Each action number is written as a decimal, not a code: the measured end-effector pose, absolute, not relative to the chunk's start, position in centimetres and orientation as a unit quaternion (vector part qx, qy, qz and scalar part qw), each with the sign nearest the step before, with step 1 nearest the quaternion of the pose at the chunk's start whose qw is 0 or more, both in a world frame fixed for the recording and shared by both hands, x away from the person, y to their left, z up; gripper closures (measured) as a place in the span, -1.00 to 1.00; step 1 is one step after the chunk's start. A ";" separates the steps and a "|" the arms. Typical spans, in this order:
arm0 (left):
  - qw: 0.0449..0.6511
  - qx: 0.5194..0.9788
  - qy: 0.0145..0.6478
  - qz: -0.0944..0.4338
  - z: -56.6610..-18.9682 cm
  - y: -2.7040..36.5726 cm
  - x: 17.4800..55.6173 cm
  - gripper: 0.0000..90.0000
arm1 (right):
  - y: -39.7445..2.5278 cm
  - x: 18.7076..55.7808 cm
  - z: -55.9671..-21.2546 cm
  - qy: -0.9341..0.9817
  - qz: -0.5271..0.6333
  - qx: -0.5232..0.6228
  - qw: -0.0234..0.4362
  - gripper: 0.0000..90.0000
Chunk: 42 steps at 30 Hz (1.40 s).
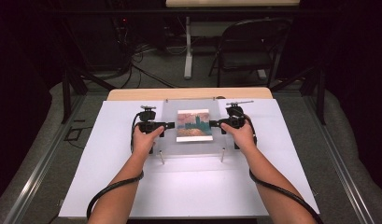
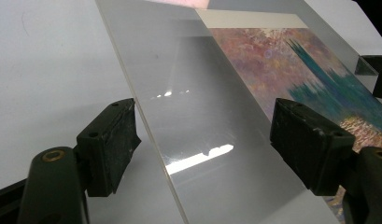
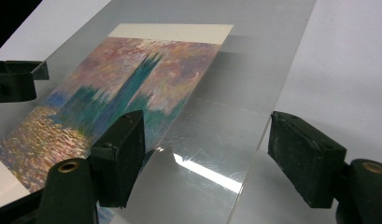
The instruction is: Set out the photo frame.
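Two handheld grippers at opposite side edges of a clear acrylic sheet lying over an art print.

High view: white board (image 1: pixel 188 186) covers the wooden table (image 1: pixel 188 94); clear acrylic sheet (image 1: pixel 191 126) sits mid-board, painted print (image 1: pixel 194 125) under it (pink sky, teal tower, orange water). Left hand (image 1: pixel 145 139) holds left gripper (image 1: pixel 172 125) at the sheet's left edge, right hand (image 1: pixel 240 134) holds right gripper (image 1: pixel 212 123) at its right edge, tips pointing at each other. Two metal pins (image 1: pixel 161 157) stand at the sheet's near edge. Left gripper view: jaws spread wide, sheet edge (image 2: pixel 156 140) runs between them, neither pad touching it. Right gripper view: jaws also wide apart, straddling the sheet edge (image 3: pixel 254 154), no contact; left gripper's tip (image 3: pixel 16 79) seen at far side. Folding chair (image 1: pixel 247 46) beyond the table.
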<state>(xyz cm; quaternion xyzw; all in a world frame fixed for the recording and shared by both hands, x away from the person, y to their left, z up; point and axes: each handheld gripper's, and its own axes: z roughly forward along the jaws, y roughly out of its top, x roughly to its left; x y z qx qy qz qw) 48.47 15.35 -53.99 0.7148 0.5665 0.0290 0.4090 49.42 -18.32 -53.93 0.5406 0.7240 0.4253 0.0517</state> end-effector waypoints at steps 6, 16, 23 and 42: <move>0.407 0.714 0.569 0.027 -54.0 15.2 48.5 -0.51 | -18.3 49.6 -54.0 0.718 0.426 0.549 0.042 -0.42; 0.407 0.713 0.571 0.015 -54.0 15.1 48.6 -0.52 | -18.0 49.8 -54.1 0.714 0.424 0.556 0.034 -0.45; 0.407 0.710 0.574 0.018 -54.0 15.0 48.6 -0.51 | -17.8 49.8 -54.0 0.713 0.417 0.563 0.035 -0.46; 0.407 0.704 0.581 0.022 -54.3 14.9 49.9 -0.50 | -17.7 51.3 -54.2 0.710 0.415 0.568 0.029 -0.45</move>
